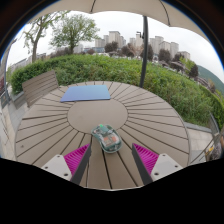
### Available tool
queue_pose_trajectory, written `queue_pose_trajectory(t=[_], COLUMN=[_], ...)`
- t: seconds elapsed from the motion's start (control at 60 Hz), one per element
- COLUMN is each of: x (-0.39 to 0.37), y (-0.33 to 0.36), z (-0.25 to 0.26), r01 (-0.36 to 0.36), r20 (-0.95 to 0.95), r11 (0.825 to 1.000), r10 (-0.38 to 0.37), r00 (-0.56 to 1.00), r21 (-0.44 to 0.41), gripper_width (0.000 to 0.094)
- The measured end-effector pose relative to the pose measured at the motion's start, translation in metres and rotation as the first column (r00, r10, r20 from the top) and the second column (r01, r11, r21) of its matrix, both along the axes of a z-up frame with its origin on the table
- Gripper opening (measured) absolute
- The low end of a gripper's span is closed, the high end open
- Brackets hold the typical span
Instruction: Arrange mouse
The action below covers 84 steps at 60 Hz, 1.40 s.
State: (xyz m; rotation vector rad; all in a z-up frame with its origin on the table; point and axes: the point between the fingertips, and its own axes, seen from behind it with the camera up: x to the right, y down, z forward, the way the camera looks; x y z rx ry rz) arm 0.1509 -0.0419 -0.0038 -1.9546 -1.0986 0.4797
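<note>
A small pale green and white mouse (107, 139) with a dark patch on top lies on the round slatted wooden table (60, 125). It rests just ahead of my gripper (110, 160), a little beyond the fingertips and roughly centred between them. My fingers stand wide apart and hold nothing; the pink pads (76, 158) face inward on either side. A blue mouse mat (87, 93) lies flat on the far side of the table, beyond the mouse.
A wooden bench (38, 87) stands at the table's far left. A parasol pole (145, 50) rises beyond the table at the right. A green hedge (170, 85) surrounds the table, with trees and buildings beyond.
</note>
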Motion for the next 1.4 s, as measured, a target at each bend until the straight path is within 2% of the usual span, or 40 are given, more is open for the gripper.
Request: queue_pose_trajectory(t=[0.283,0.483,0.6,0.633,0.65,0.667,0.683,0.75,0.85,0.95,1.033,1.15,1.25,1.4], x=[-0.044,-0.050,-0.052,-0.053,-0.054,-0.055,-0.057,-0.056,-0.059,-0.083,-0.129,-0.215,-0.286,-0.358], y=[0.033,0.039,0.040,0.041,0.040,0.038,0.038,0.041,0.043,0.058,0.069,0.081,0.084,0.092], z=[-0.012,-0.013,-0.015,-0.016,-0.017,-0.015,-0.015,-0.015,-0.007,0.038,0.081,0.117,0.109,0.050], r01=[0.004,0.007,0.000,-0.003,-0.010,-0.022,-0.039,-0.046,-0.057,-0.083,-0.089,-0.095,-0.096,-0.051], r20=[-0.016,-0.004,0.012,0.018,0.022,0.026,0.033,0.061,0.073,0.038,-0.035,-0.104,-0.095,-0.015], r11=[0.999,0.997,0.997,0.997,0.997,0.997,0.997,0.997,0.993,0.994,0.994,0.994,0.994,0.996], r10=[-0.004,-0.008,0.001,0.004,0.012,0.024,0.041,0.049,0.065,0.085,0.087,0.089,0.090,0.050], r00=[1.000,1.000,1.000,1.000,1.000,0.999,0.999,0.997,0.995,0.996,0.996,0.991,0.991,0.999], r21=[-0.040,-0.081,-0.077,-0.075,-0.073,-0.073,-0.069,-0.060,-0.105,-0.066,-0.070,-0.053,-0.062,-0.068], gripper_width=[0.0855,0.0849,0.0835,0.0791,0.0736,0.0635,0.0452,0.0415,0.0414,0.0414,0.0415,0.0415,0.0416,0.0415])
